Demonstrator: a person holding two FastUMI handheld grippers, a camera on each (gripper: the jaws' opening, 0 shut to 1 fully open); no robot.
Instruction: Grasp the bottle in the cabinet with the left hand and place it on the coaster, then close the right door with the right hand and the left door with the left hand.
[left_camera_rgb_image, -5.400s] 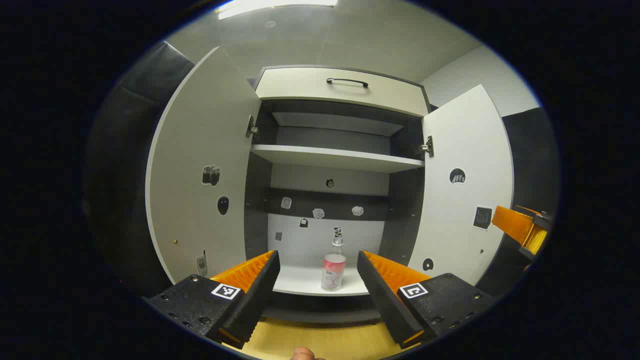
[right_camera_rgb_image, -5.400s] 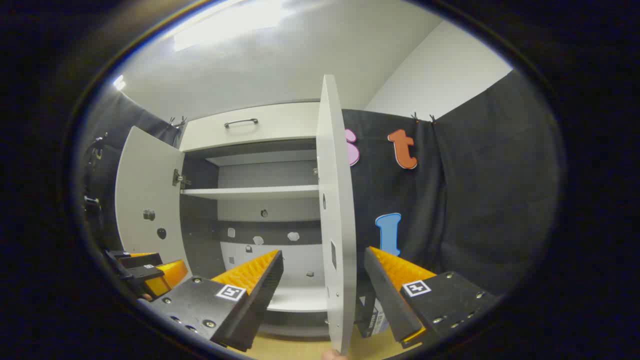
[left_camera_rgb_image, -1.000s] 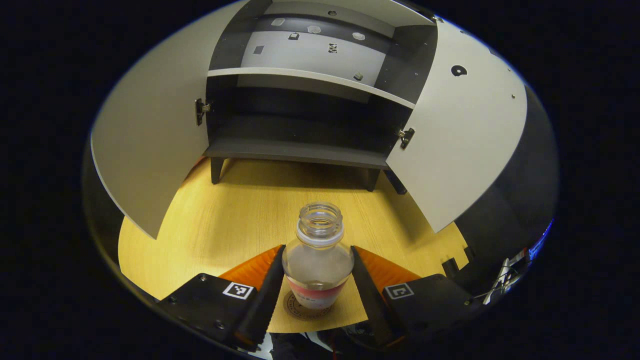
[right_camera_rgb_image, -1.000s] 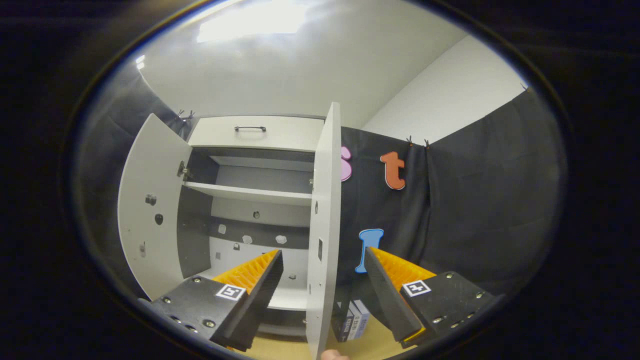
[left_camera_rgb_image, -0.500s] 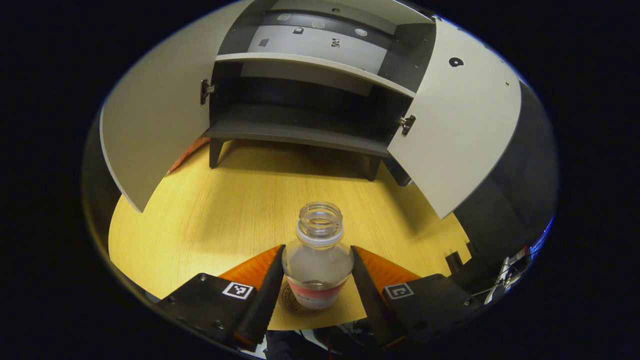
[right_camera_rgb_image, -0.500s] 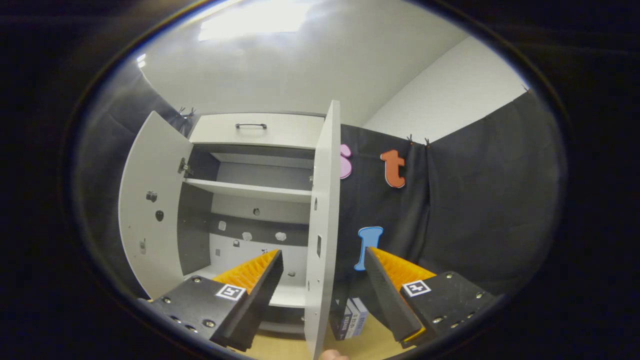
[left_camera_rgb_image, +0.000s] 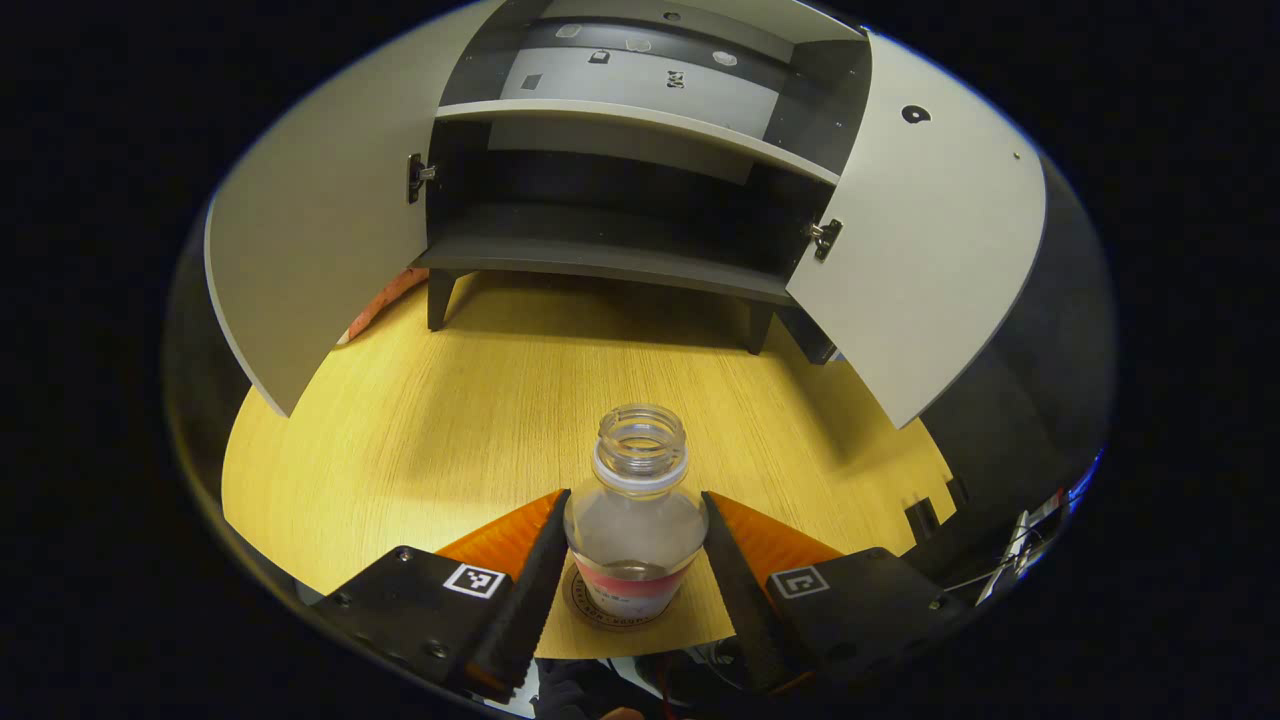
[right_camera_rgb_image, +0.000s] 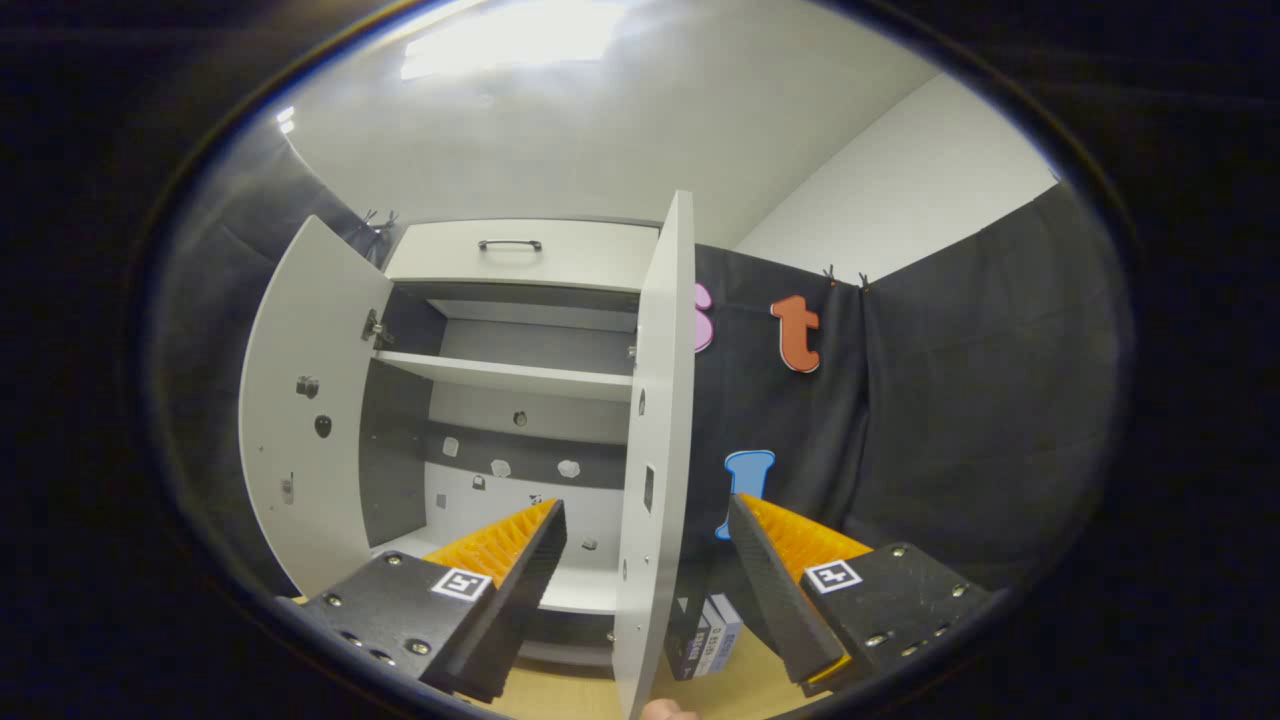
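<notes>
Item one: my left gripper (left_camera_rgb_image: 634, 570), fingers clamped on either flank of the bottle (left_camera_rgb_image: 636, 520), which stands upright between them, long axis vertical, open mouth toward me and no cap. Item two: the coaster (left_camera_rgb_image: 612, 606), a round disc directly beneath the bottle's base, near the front edge of the wooden table (left_camera_rgb_image: 450, 420); the base looks to be over it, though I cannot tell from this angle whether it has touched down or hangs just above. Item three: the cabinet (left_camera_rgb_image: 610, 200), ahead of and beyond the left gripper, both doors swung wide. Item four: my right gripper (right_camera_rgb_image: 645, 560), fingers apart, holding nothing, with the edge of the right door (right_camera_rgb_image: 655, 450) standing straight ahead between them; this hand is clearly the nearer to that door, and a sideways push should close it, I judge. The left door (left_camera_rgb_image: 320, 240) lies ahead and to the left of my left gripper. Writing: the bottle carries a pink label band and the coaster a printed ring of lettering, neither legible here. Small boxes (right_camera_rgb_image: 705, 635) stand on the table past the right door.
</notes>
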